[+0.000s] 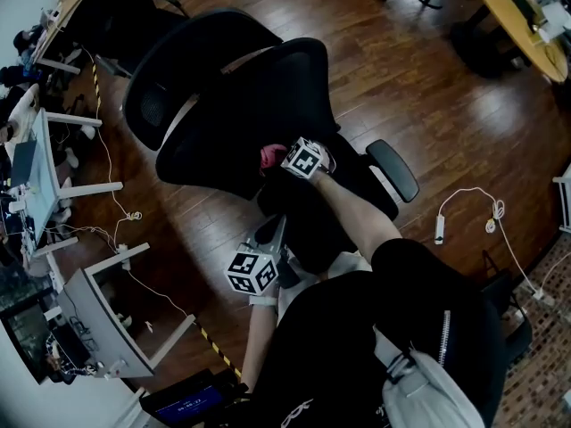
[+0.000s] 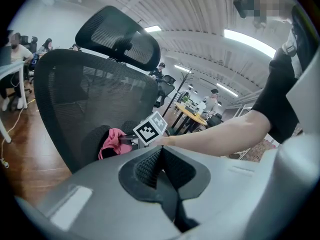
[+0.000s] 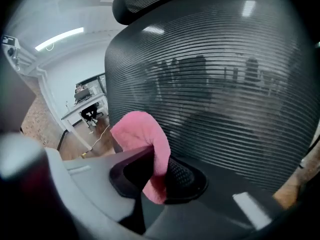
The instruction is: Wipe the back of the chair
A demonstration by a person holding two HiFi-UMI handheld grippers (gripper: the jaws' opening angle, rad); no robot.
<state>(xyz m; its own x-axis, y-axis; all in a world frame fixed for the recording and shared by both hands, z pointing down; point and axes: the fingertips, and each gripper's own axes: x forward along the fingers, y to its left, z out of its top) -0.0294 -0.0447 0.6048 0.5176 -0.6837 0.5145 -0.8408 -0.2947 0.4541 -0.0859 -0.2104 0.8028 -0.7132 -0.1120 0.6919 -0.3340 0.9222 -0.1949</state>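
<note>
Chair back, black mesh, fills the right gripper view and stands directly ahead of the right gripper. That gripper is clamped on a pink cloth, which is folded over between its jaws. The cloth sits low on the mesh, on the side facing the person, and appears to touch it. In the head view the left gripper is nearer the person and left of the right one, apart from the chair back. Its jaws are closed together with nothing between them. Wooden floor surrounds the chair.
</note>
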